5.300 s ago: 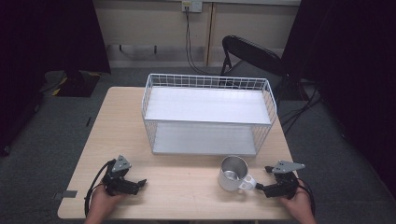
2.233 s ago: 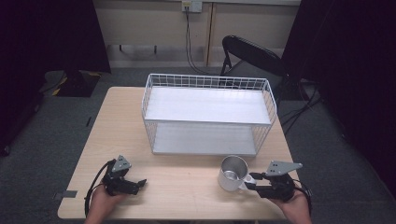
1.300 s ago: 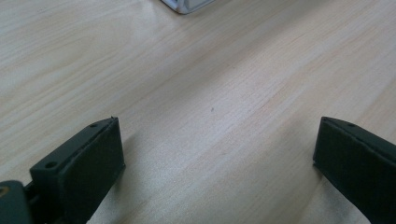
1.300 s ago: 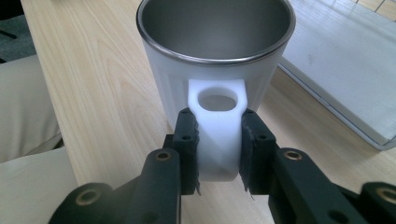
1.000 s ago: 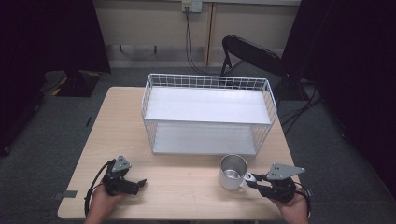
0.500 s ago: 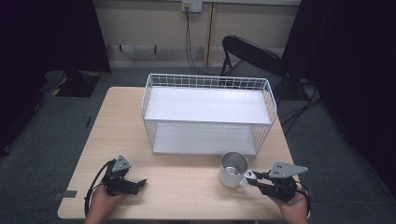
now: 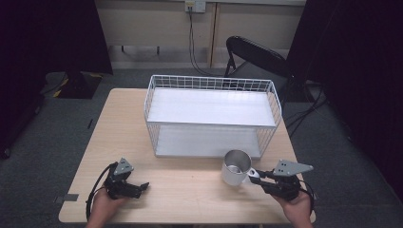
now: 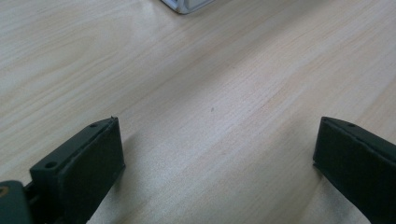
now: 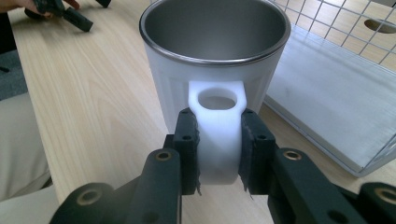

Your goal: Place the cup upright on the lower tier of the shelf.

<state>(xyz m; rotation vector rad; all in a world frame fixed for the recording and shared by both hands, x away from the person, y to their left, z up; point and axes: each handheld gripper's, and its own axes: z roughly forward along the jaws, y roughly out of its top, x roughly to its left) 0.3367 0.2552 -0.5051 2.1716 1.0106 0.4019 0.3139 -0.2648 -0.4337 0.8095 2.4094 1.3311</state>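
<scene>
right hand-held gripper (image 9: 219,154): your jaws are clamped on the white handle (image 9: 218,135) of the mug (image 9: 215,60), one pad on each flat side. Handle is the only part narrow enough to pinch, so the grip makes sense.
mug: straight ahead of your right hand-held gripper, upright, open mouth up, steel inside looks empty. In the high view it sits at the near right of the bench (image 7: 190,190); whether its base rests on the wood or is just off it, can't tell.
why by the handle: keeps the mug level and leaves the body free, so you can likely carry it without tipping.
wire basket (image 7: 211,116): just beyond the mug from your right hand-held gripper, near wall close to the mug but not touching. White shelf inside, bare. Judged as the likely place for the mug.
left hand-held gripper (image 8: 215,158): jaws wide, nothing between them, only bare wood below. In the high view it sits low at the near left, well apart from the mug.
why left idle: one hand is enough for a handled mug; you keep the other clear of the path.
risk: the basket's top rim is taller than the mug, so lift high before going in.
</scene>
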